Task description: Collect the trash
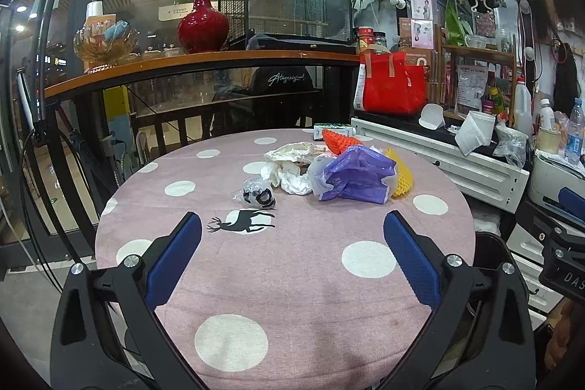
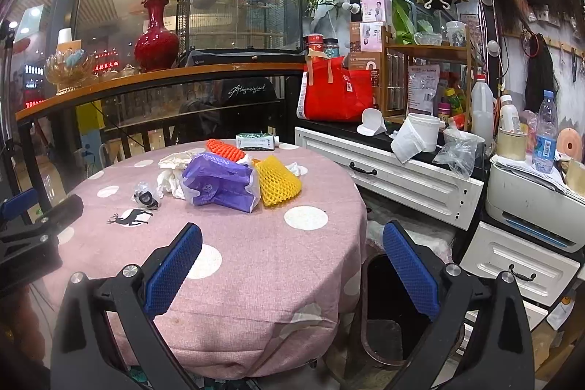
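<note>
Trash pile (image 1: 329,170) mid-table, bare tablecloth (image 1: 292,280) before it, both tools spread apart, empty.

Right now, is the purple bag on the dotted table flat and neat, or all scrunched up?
Scrunched up. The purple bag lies crumpled in folds among the other trash on the pink table, leaning against the yellow foam net.
</note>
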The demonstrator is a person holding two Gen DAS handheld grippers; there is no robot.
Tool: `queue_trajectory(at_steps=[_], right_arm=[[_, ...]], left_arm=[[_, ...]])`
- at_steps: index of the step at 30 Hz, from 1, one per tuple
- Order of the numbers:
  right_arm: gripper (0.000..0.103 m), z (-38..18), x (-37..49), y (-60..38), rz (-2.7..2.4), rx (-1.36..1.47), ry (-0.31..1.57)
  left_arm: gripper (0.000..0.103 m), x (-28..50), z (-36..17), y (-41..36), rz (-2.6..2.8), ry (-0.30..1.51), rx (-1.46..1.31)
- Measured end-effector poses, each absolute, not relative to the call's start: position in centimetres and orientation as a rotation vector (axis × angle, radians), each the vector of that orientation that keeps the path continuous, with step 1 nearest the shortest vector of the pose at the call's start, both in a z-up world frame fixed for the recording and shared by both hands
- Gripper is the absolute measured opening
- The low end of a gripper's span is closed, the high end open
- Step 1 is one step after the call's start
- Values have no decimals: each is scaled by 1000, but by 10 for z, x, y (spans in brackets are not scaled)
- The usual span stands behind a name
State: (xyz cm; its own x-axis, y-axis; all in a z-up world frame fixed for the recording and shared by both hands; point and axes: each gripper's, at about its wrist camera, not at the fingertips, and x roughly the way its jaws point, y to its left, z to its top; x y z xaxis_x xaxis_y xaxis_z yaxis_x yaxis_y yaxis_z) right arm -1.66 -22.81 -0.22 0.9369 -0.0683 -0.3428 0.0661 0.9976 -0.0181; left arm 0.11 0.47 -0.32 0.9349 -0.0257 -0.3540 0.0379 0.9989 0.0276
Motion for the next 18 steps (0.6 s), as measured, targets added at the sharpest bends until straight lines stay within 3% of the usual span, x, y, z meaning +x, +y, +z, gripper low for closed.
queue_trajectory(at_steps=[18], right_arm=[[97, -4, -15, -229, -69, -3, 356]], left_arm=[[98, 3, -5, 3, -39, 371, 39]])
